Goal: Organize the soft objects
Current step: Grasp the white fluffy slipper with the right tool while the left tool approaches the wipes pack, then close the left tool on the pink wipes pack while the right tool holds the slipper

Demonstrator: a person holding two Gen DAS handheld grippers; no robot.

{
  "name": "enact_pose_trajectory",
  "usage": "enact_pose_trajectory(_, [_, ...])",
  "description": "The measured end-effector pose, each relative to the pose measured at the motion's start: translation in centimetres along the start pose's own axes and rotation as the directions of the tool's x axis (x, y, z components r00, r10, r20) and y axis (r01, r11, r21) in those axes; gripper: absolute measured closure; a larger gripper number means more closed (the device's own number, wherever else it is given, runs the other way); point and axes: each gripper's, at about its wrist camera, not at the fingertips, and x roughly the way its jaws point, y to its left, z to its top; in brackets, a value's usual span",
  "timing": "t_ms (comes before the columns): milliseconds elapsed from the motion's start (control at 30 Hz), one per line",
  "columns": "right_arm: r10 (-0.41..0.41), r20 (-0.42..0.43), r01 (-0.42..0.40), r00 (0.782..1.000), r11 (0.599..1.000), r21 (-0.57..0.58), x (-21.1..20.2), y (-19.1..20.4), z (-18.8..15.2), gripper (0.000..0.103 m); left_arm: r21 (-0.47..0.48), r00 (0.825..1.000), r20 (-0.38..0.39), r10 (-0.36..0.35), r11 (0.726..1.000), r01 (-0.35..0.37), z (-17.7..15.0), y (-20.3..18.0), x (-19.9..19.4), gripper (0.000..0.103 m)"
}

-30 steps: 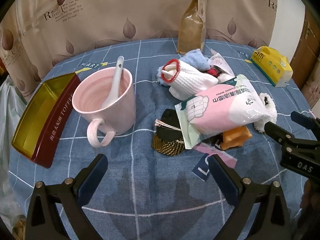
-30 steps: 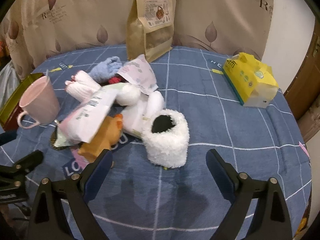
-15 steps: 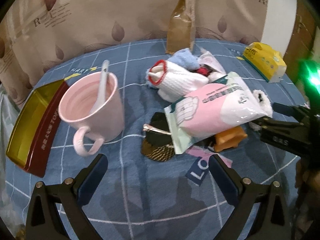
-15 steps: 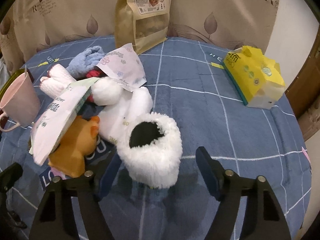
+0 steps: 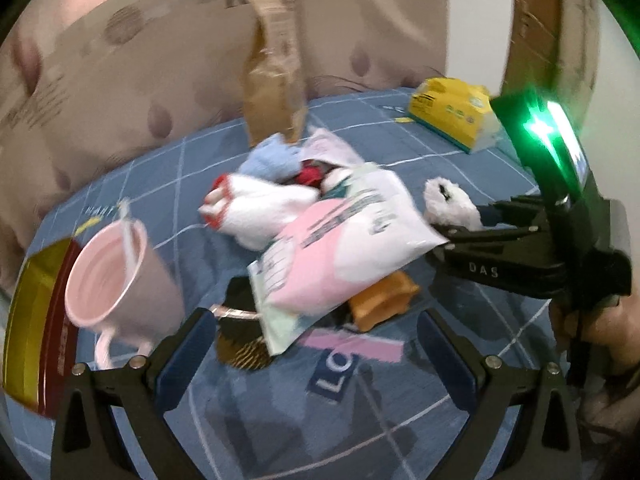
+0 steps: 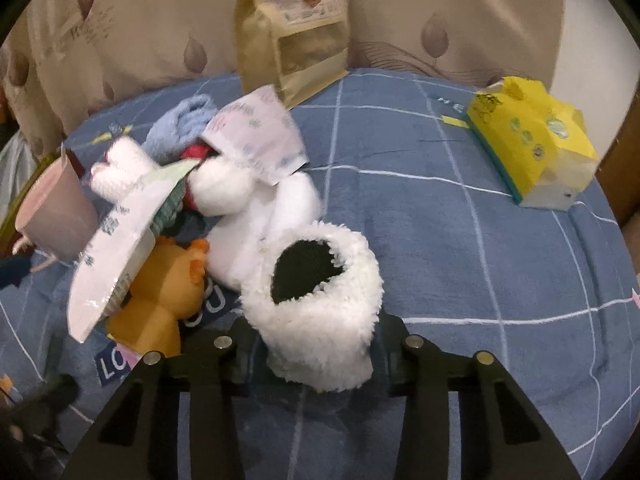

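Observation:
A white fluffy sock (image 6: 320,304) with a black lining lies at the near edge of a pile of soft things on the blue checked cloth (image 6: 460,264). My right gripper (image 6: 316,344) straddles its lower part. Its jaws are closing and both pads press into the fluff. From the left wrist view the same sock (image 5: 448,204) sits at the right gripper (image 5: 460,224) tips. The pile holds a pink-white wipes pack (image 5: 344,248), an orange plush (image 6: 160,300), a white plush (image 6: 256,216), a white knitted sock (image 5: 256,208) and a light-blue cloth (image 5: 272,156). My left gripper (image 5: 316,360) hangs open over bare cloth.
A pink mug (image 5: 116,288) with a spoon stands left of the pile, beside a red and gold tin (image 5: 36,328). A brown paper bag (image 6: 292,28) stands at the back before a curtain. A yellow tissue pack (image 6: 532,140) lies far right. A hand (image 5: 592,328) holds the right gripper.
The right gripper came forward and down around the white fluffy sock, and its jaws narrowed onto it. The left gripper shifted and rolled, so its view now tilts; its jaws stayed wide.

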Motion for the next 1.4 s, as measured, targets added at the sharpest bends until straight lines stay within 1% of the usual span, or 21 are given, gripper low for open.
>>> enact_pose_trajectory(100, [-0.001, 0.03, 0.0, 1.0, 0.999, 0.034, -1.2, -1.0, 0.4, 0.064, 0.059, 1.0, 0.0, -0.002, 0.998, 0.002, 0.8, -1.6, 0.6, 0.0])
enact_pose_trajectory(233, [0.007, 0.058, -0.011, 0.998, 0.998, 0.061, -2.0, -2.1, 0.6, 0.064, 0.113, 0.999, -0.023, 0.028, 0.993, -0.026, 1.8, -3.2, 2.4, 0.0])
enact_pose_trajectory(333, [0.023, 0.061, -0.027, 0.998, 0.998, 0.064, -2.1, -2.2, 0.8, 0.064, 0.13, 0.998, -0.039, 0.044, 0.991, -0.039, 1.9, -3.7, 3.5, 0.0])
enact_pose_trajectory(433, [0.043, 0.065, -0.047, 0.997, 0.997, 0.055, -2.3, -1.9, 0.8, 0.064, 0.141, 0.997, -0.026, 0.075, 0.987, -0.071, 2.5, -3.7, 3.8, 0.0])
enact_pose_trajectory(567, [0.058, 0.08, -0.062, 0.995, 0.997, 0.052, -2.9, -1.8, 0.9, 0.064, 0.133, 0.992, -0.004, 0.123, 0.984, -0.122, 3.9, -2.6, 4.1, 0.0])
enact_pose_trajectory(633, [0.064, 0.084, -0.068, 0.994, 0.996, 0.054, -3.0, -1.8, 0.9, 0.064, 0.119, 0.993, -0.001, 0.118, 0.986, -0.117, 4.3, -1.9, 4.2, 0.002])
enact_pose_trajectory(667, [0.064, 0.085, -0.069, 0.994, 0.996, 0.054, -3.0, -1.8, 0.9, 0.064, 0.114, 0.993, 0.002, 0.12, 0.986, -0.119, 4.3, -1.5, 4.1, 0.006])
enact_pose_trajectory(733, [0.068, 0.084, -0.072, 0.994, 0.996, 0.052, -3.0, -1.7, 0.8, 0.064, 0.113, 0.993, 0.004, 0.115, 0.987, -0.115, 4.3, -1.0, 3.9, 0.02])
enact_pose_trajectory(767, [0.067, 0.082, -0.072, 0.994, 0.996, 0.051, -3.0, -1.6, 0.8, 0.064, 0.114, 0.994, 0.003, 0.108, 0.988, -0.108, 4.3, -0.9, 4.0, 0.034])
enact_pose_trajectory(800, [0.068, 0.082, -0.072, 0.994, 0.996, 0.048, -3.0, -1.6, 0.8, 0.064, 0.114, 0.995, 0.0, 0.098, 0.989, -0.097, 4.2, -0.8, 4.0, 0.038])
enact_pose_trajectory(867, [0.07, 0.083, -0.074, 0.994, 0.996, 0.045, -3.0, -1.4, 0.8, 0.064, 0.099, 0.997, -0.011, 0.07, 0.993, -0.069, 4.1, -0.3, 3.9, 0.038])
enact_pose_trajectory(1033, [0.068, 0.078, -0.072, 0.995, 0.997, 0.041, -2.8, -1.2, 0.7, 0.064, 0.049, 0.996, -0.044, 0.073, 0.996, -0.071, 4.5, 1.2, 4.5, 0.038])
enact_pose_trajectory(1100, [0.07, 0.073, -0.073, 0.995, 0.997, 0.04, -2.6, -1.2, 0.6, 0.064, 0.048, 0.996, -0.05, 0.078, 0.996, -0.076, 4.7, 1.6, 4.8, 0.038])
enact_pose_trajectory(1167, [0.069, 0.07, -0.072, 0.995, 0.997, 0.038, -2.5, -1.1, 0.6, 0.064, 0.067, 0.995, -0.051, 0.086, 0.994, -0.082, 4.8, 1.5, 5.2, 0.038])
enact_pose_trajectory(1200, [0.069, 0.069, -0.072, 0.995, 0.997, 0.037, -2.5, -1.1, 0.6, 0.064, 0.074, 0.995, -0.049, 0.082, 0.994, -0.078, 4.8, 1.5, 5.3, 0.049])
enact_pose_trajectory(1267, [0.069, 0.07, -0.071, 0.995, 0.997, 0.038, -2.6, -1.1, 0.5, 0.064, 0.088, 0.996, -0.047, 0.081, 0.993, -0.077, 5.0, 1.2, 5.6, 0.057])
enact_pose_trajectory(1300, [0.069, 0.071, -0.072, 0.995, 0.997, 0.039, -2.6, -1.1, 0.5, 0.064, 0.089, 0.996, -0.049, 0.068, 0.994, -0.063, 5.0, 1.1, 5.7, 0.061])
enact_pose_trajectory(1333, [0.069, 0.07, -0.072, 0.995, 0.997, 0.039, -2.5, -1.1, 0.6, 0.064, 0.096, 0.997, -0.054, 0.058, 0.994, -0.052, 5.1, 0.9, 5.7, 0.063])
enact_pose_trajectory(1400, [0.07, 0.07, -0.072, 0.995, 0.997, 0.037, -2.5, -1.1, 0.6, 0.064, 0.121, 0.996, -0.045, 0.083, 0.99, -0.077, 5.1, 0.4, 5.4, 0.068])
